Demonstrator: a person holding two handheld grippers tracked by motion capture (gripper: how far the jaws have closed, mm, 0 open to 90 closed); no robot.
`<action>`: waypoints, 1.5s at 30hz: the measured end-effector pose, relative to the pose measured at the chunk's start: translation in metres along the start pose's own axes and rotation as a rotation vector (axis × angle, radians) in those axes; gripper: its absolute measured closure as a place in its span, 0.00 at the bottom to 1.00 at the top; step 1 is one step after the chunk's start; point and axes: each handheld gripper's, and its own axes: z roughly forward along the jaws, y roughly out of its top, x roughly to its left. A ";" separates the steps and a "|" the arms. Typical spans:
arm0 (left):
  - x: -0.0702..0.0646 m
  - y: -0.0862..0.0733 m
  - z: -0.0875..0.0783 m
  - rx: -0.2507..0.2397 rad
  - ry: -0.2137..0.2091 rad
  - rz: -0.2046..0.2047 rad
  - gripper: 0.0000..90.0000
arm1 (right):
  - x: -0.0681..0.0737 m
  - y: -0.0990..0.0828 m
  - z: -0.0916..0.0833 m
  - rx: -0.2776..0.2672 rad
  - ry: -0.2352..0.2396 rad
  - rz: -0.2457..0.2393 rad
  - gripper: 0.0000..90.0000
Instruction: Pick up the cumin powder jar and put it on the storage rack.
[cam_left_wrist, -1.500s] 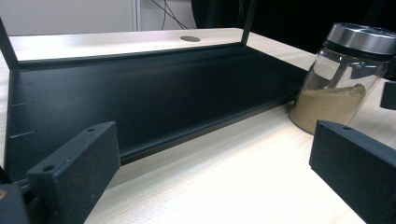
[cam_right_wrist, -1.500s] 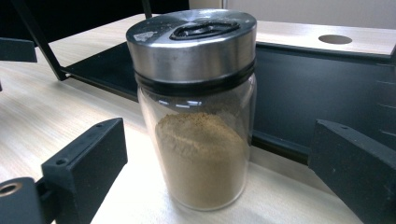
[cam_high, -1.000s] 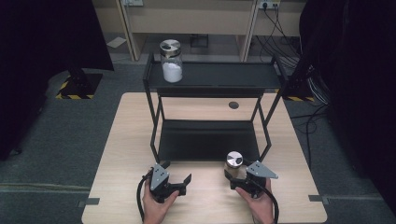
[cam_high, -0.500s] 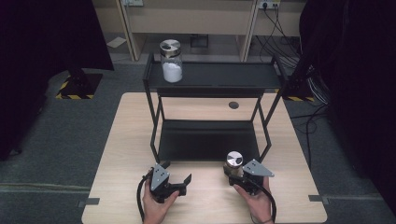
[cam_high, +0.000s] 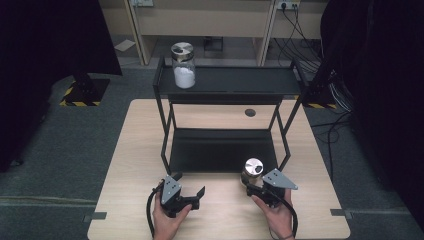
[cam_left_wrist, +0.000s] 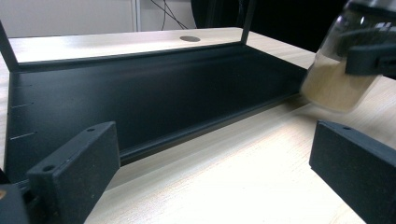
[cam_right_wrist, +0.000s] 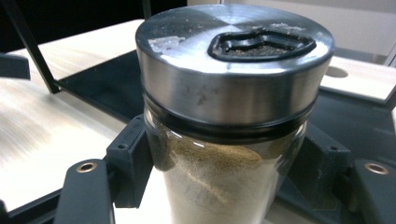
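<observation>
**Spice jar gripped at front of counter, near 5 o'clock**

Right gripper (cam_high: 256, 186) closed on spice jar (cam_high: 252, 171); fingers (cam_right_wrist: 130, 158) just been closing, now pressed on glass either side, below the steel lid (cam_right_wrist: 233, 60). Jar upright in high view, at 5 o'clock on the wooden counter (cam_high: 130, 150), just in front of the black rack's lower shelf (cam_high: 220, 150), near the rack's front right leg. Half full w/ brownish-tan powder, seen in right gripper view; lid brushed metal w/ a dark shaped opening on top. In left gripper view jar (cam_left_wrist: 336, 70) looks tilted at 2 o'clock, clamped by a black finger, bottom edge seemingly clear of the counter – can't tell for sure.

Left gripper (cam_high: 189, 197) at 7 o'clock on counter, in the person's left hand (cam_high: 167, 220), well apart from the jar. Fingers (cam_left_wrist: 74, 172) wide open, nothing between them, just bare wood and the shelf edge ahead.

Second jar (cam_high: 183, 65) w/ white powder and same kind of steel lid stands upright on rack's top shelf (cam_high: 240, 82), at its left end, toward 11 o'clock. Round grommet hole (cam_high: 250, 112) in counter behind rack, approx 12 o'clock. Cables trailing from both grippers toward bottom edge
</observation>
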 end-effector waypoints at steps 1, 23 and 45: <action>0.000 0.000 0.000 0.000 0.000 0.000 0.01 | 0.000 0.001 -0.001 -0.005 -0.001 -0.003 0.35; 0.000 0.001 0.001 0.003 -0.004 -0.001 0.01 | 0.000 0.056 -0.019 -0.104 -0.051 -0.052 0.35; 0.000 0.001 0.001 0.004 -0.004 0.002 0.01 | -0.007 0.100 -0.027 -0.153 -0.083 -0.072 0.35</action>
